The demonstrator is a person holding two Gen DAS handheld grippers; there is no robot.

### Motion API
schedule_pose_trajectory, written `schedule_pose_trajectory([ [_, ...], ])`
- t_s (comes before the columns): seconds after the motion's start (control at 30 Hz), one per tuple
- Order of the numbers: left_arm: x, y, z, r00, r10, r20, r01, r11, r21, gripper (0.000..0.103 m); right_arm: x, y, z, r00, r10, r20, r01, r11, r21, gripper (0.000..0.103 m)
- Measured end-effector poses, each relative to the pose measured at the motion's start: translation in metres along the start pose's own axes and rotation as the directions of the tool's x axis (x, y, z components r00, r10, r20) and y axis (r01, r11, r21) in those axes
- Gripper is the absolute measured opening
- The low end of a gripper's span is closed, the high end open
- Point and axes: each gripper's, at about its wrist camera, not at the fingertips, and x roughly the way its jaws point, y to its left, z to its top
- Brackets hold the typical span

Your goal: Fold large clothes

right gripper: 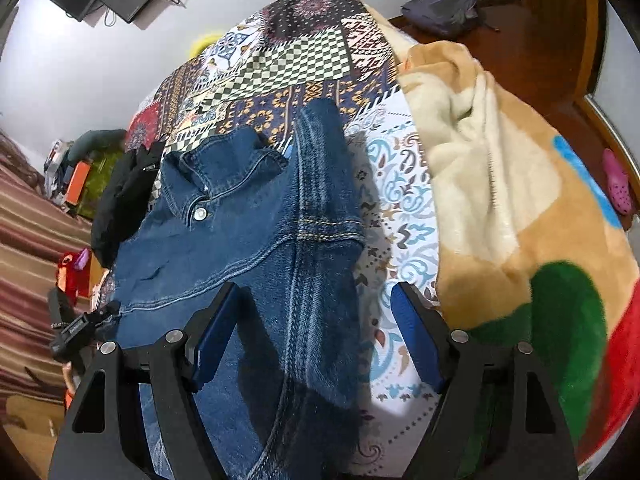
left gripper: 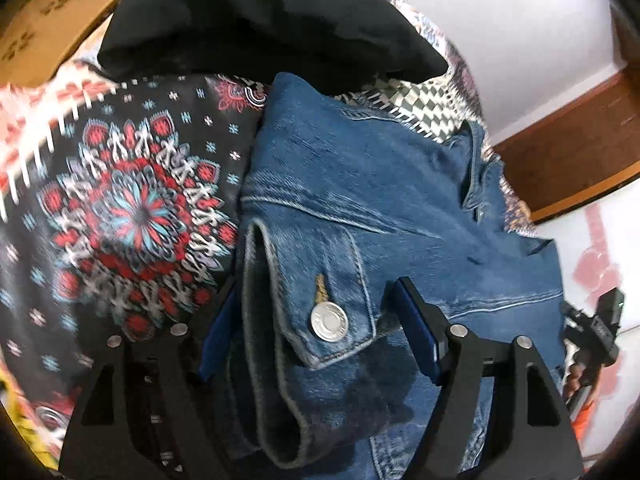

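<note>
Denim jacket (right gripper: pixel 240 240) lies on the bed (right gripper: pixel 400 208); left gripper (left gripper: pixel 312 316) spread around the cuff (left gripper: pixel 320 312), right gripper (right gripper: pixel 316 332) spread over the 12 o'clock sleeve (right gripper: pixel 320 184). Pinch deep, then fold evenly.

The denim jacket (left gripper: pixel 380 208) ran off the frame at six o'clock, its lower part hidden behind the left gripper (left gripper: pixel 312 320). The patterned bedspread (left gripper: pixel 132 216) at nine o'clock was blurred.
</note>
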Motion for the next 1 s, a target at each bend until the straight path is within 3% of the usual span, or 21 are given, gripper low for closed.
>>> schedule_pose_trajectory([
  [0.17,0.004,-0.009,-0.001,1.000,-0.008,-0.011,0.009,1.000,0.028,0.077,0.009,-0.001,0.009,1.000,0.021,-0.006,-0.021,1.000,-0.004,0.072],
  [0.23,0.007,-0.015,0.001,1.000,0.012,-0.018,-0.011,0.999,0.052,0.077,0.015,0.000,0.015,1.000,0.018,-0.011,-0.018,1.000,0.007,0.056],
  [0.3,0.008,-0.017,0.003,0.999,0.029,-0.014,-0.028,0.998,0.058,0.070,0.019,0.000,0.018,1.000,0.000,-0.018,0.000,1.000,0.020,0.045],
  [0.37,0.007,-0.015,0.005,0.998,0.059,-0.004,-0.059,0.997,0.050,0.053,0.018,0.002,0.019,1.000,-0.012,-0.024,0.013,1.000,0.016,0.038],
  [0.47,0.001,-0.014,0.008,0.996,0.085,0.014,-0.085,0.996,0.033,0.037,0.007,0.008,0.020,1.000,0.000,-0.030,-0.001,1.000,-0.025,0.023],
  [0.57,-0.010,-0.029,0.006,0.989,0.137,0.045,-0.141,0.987,0.077,0.031,-0.012,0.019,0.019,0.998,0.064,-0.019,-0.064,0.997,-0.046,0.018],
  [0.73,-0.040,-0.078,-0.008,0.957,0.238,0.167,-0.274,0.931,0.243,0.029,-0.040,0.055,0.012,0.993,0.090,0.079,-0.078,0.986,-0.147,0.017],
  [0.8,-0.051,-0.093,-0.010,0.952,0.231,0.198,-0.280,0.921,0.271,0.028,-0.050,0.068,0.015,0.989,0.111,0.100,-0.092,0.980,-0.178,0.016],
  [1.0,-0.106,-0.147,-0.007,0.953,0.105,0.283,-0.204,0.915,0.347,0.027,-0.087,0.100,0.037,0.968,0.170,0.183,-0.123,0.963,-0.240,0.015],
])
